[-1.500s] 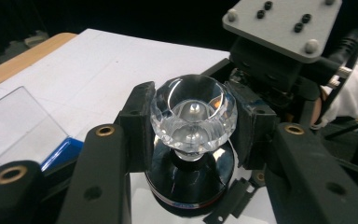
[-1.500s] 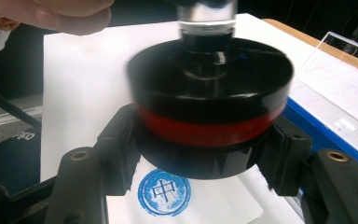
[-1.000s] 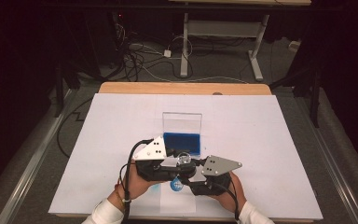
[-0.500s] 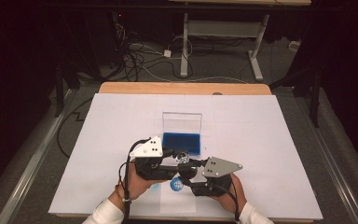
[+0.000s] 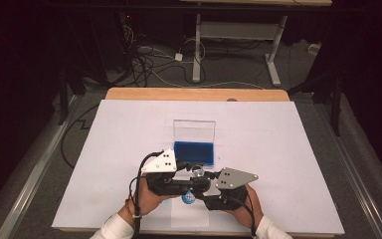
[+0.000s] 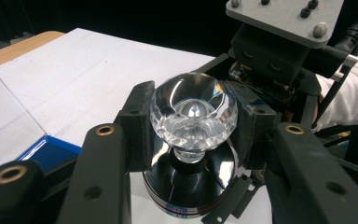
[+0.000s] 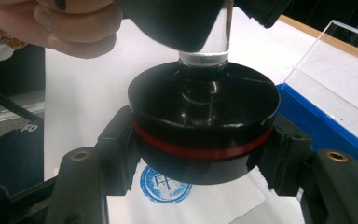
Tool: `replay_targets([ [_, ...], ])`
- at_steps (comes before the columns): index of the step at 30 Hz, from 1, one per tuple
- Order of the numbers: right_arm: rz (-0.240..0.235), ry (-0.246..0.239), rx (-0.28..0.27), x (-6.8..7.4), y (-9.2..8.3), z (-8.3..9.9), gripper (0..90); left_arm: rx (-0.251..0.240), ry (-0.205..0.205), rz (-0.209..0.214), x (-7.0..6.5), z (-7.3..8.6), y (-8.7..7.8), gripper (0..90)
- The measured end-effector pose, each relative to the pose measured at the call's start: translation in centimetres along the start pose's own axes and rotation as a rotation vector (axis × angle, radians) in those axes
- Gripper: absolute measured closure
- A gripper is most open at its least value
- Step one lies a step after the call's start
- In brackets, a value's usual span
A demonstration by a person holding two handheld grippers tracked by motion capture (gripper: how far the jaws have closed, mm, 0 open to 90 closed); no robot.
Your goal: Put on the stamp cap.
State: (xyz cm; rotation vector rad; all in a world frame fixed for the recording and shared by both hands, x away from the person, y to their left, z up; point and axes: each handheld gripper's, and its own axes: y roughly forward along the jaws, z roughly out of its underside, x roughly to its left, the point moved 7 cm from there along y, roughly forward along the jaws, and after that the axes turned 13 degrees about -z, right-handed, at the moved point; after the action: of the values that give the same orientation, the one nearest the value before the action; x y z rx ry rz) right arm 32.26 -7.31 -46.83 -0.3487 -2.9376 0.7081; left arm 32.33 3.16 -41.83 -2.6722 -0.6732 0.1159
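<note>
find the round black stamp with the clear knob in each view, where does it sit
High view: stamp low centre, between the two grippers.
Left gripper view: centre, clear knob clamped between the jaws.
Right gripper view: centre, black base clamped, above a blue print.
Shared landmark: blue tray.

One stamp [image 6: 193, 140], one case [image 5: 194, 144]

White table cover [image 5: 288, 149], wooden table edge [image 5: 194, 93], floor cables [image 5: 149, 59], desk legs [image 5: 273, 64]
</note>
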Motion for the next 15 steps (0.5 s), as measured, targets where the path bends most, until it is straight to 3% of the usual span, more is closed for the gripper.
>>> replay_targets([
  [10, -0.015, 0.060, -0.010, -0.41, -0.22, 0.19, 38.8, -0.014, -0.015, -0.003, 0.28, 0.15, -0.09, 54.1],
  [13, -0.001, 0.014, 0.002, -0.30, -0.49, -0.09, 38.7, -0.020, -0.027, 0.014, 0.27, 0.07, -0.17, 54.0],
  [15, -0.012, 0.008, 0.013, -0.06, -0.36, -0.11, 38.7, -0.008, 0.003, 0.009, -0.11, 0.14, 0.06, 54.0],
])
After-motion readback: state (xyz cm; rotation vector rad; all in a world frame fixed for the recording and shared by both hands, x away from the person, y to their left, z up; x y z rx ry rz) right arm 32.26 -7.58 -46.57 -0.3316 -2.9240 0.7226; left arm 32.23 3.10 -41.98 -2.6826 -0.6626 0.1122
